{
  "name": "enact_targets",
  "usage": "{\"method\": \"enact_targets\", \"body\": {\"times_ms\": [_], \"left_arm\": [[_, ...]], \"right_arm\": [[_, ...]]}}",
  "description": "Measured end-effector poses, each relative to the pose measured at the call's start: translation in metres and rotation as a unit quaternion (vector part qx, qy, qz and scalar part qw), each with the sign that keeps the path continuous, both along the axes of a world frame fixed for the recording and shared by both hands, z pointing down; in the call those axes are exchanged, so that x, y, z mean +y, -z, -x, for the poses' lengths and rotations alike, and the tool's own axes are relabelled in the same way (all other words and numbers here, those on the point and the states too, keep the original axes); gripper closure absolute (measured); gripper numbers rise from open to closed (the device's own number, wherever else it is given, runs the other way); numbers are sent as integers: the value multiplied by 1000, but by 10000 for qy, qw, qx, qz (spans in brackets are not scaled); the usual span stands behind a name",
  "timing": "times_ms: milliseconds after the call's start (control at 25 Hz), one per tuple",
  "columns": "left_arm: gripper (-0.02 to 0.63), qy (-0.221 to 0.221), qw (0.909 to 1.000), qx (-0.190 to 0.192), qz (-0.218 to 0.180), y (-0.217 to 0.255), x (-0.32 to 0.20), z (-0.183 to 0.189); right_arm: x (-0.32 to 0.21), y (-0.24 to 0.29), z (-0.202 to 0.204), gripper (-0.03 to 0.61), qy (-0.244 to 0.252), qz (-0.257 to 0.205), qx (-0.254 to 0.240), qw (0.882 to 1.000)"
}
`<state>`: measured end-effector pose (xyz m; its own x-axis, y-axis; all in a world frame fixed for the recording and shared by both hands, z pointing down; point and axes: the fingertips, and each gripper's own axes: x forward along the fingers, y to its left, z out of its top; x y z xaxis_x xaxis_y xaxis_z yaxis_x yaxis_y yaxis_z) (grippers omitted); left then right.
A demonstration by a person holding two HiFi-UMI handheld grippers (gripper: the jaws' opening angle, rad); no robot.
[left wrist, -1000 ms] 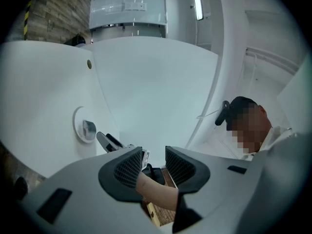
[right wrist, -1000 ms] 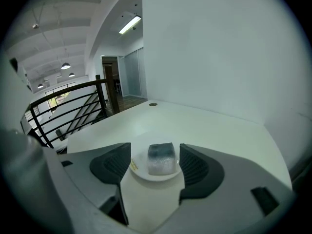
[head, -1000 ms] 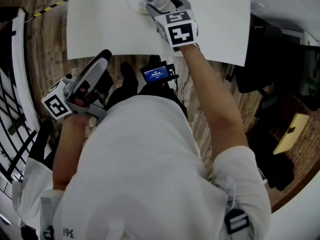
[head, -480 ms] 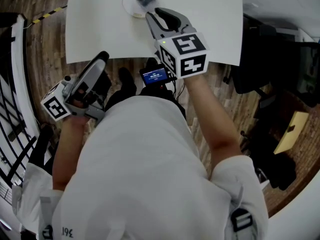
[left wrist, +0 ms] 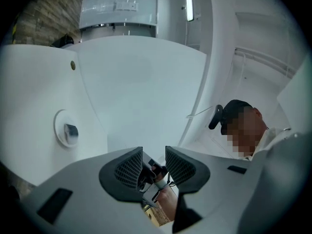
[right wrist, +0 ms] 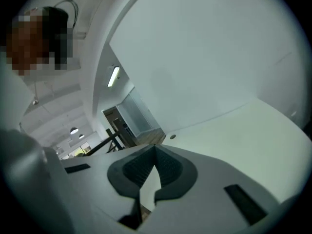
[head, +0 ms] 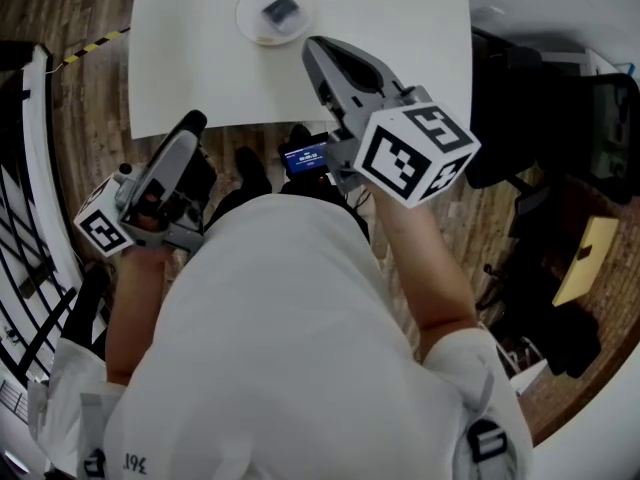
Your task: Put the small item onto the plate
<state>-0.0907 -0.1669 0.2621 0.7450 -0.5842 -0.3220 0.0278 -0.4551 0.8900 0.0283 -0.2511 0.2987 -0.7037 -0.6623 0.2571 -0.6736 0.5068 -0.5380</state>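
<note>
Pulled back from the plate (head: 250,26): right tool (head: 312,48) shut and empty

Since a second ago the right tool has left the plate and now hangs over the white counter (head: 400,28), jaws pressed together on nothing. The small dark item (head: 280,9) lies on the plate. The left tool (head: 190,124) is held off the counter's near edge, jaws slightly apart, empty.

White counter (head: 190,68), white plate (head: 245,24), dark grey small item (head: 281,10). Left claw (head: 190,124) and right claw (head: 314,48) light grey, with black ribbed pads (left wrist: 129,167). Marker cubes (head: 415,153) black-and-white squares. Floor (head: 90,83) brown wood grain, with yellow-black striped tape (head: 95,20). Shirt (head: 280,348) white.
</note>
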Motion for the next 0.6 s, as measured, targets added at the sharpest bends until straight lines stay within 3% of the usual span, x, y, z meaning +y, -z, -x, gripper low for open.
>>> {"method": "enact_targets", "body": {"times_ms": [320,600], "left_arm": [[482,-137,9989,97,-436,35,4,-7],[482,-361,9974,78,-626,44,5,-17]], "right_arm": [[14,53,-24,577,-231,-227,-748,9967],[19,73,-38,578,-425,-588,-723,9947]]}}
